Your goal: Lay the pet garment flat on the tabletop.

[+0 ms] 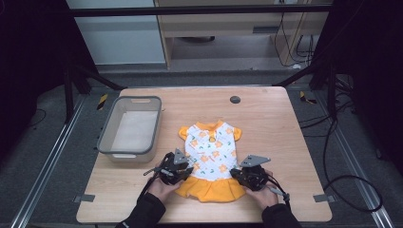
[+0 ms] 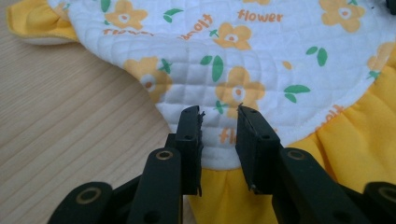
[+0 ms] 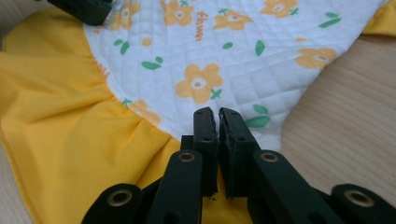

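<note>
- The big light-brown wooden table point(image 1: 266, 109) is under both tools, and everything sits on it.
- The grey plastic bin with a pale bottom point(image 1: 129, 127) is far ahead of the left tool, off to its left side. I see nothing in it.
- The small quilted white dress with orange flowers, green leaves and an orange frilly skirt point(image 1: 211, 156) lies flat on the table, right between the two tools. Its collar points away from them and its skirt is nearest the hands.
- The left tool point(image 1: 186, 169) is at the dress's left side, where the white part meets the orange skirt. In the left gripper view its jaws point(image 2: 219, 135) are a little apart with the white edge between them. It is not pinching yet.
- The right tool point(image 1: 236, 173) is at the same seam on the other side. In the right gripper view point(image 3: 218, 140) its jaws are squeezed almost together over the cloth edge. I think it has pinched the dress.
- I think the job is just starting. The dress is still spread out, not folded and not lifted. The left tool must close first, and then both can move the dress.
</note>
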Action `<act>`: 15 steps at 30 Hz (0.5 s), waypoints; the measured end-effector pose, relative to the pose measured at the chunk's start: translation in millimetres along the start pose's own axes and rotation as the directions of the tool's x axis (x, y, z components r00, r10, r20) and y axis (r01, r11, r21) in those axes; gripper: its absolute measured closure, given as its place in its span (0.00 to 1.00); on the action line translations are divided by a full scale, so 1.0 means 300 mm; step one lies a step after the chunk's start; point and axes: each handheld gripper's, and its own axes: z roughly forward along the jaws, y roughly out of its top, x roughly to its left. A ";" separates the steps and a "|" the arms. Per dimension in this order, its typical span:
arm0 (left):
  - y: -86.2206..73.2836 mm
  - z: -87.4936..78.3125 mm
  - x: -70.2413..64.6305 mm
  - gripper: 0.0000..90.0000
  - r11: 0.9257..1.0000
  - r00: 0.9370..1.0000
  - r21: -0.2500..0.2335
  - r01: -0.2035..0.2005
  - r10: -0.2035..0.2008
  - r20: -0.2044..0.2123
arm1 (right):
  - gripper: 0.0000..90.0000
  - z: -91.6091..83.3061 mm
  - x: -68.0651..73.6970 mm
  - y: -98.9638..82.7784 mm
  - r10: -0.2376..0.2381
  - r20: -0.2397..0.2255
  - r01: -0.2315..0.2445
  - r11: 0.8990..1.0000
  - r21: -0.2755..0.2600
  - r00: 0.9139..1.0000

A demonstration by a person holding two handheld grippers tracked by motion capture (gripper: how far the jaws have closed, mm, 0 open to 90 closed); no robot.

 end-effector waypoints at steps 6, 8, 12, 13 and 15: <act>-0.005 -0.012 -0.025 0.77 1.000 1.000 -0.017 -0.017 0.017 -0.012 | 0.95 -0.007 0.009 -0.003 -0.012 -0.007 0.012 1.000 0.013 1.000; 0.008 -0.041 -0.020 0.77 0.998 1.000 -0.058 -0.008 0.008 -0.001 | 0.95 -0.020 0.004 0.006 0.004 -0.015 -0.004 1.000 -0.016 1.000; 0.067 -0.086 -0.006 0.76 0.991 1.000 -0.133 -0.023 0.020 -0.020 | 0.99 -0.048 -0.018 0.043 0.014 -0.001 -0.014 0.996 -0.083 1.000; 0.084 -0.084 0.001 0.76 0.990 1.000 -0.140 -0.019 0.016 -0.025 | 0.99 -0.048 -0.026 0.053 0.016 0.009 -0.015 0.996 -0.093 1.000; 0.117 -0.061 0.016 0.77 0.990 1.000 -0.141 -0.004 0.000 -0.030 | 1.00 -0.037 -0.042 0.071 0.034 0.013 -0.032 0.994 -0.105 0.999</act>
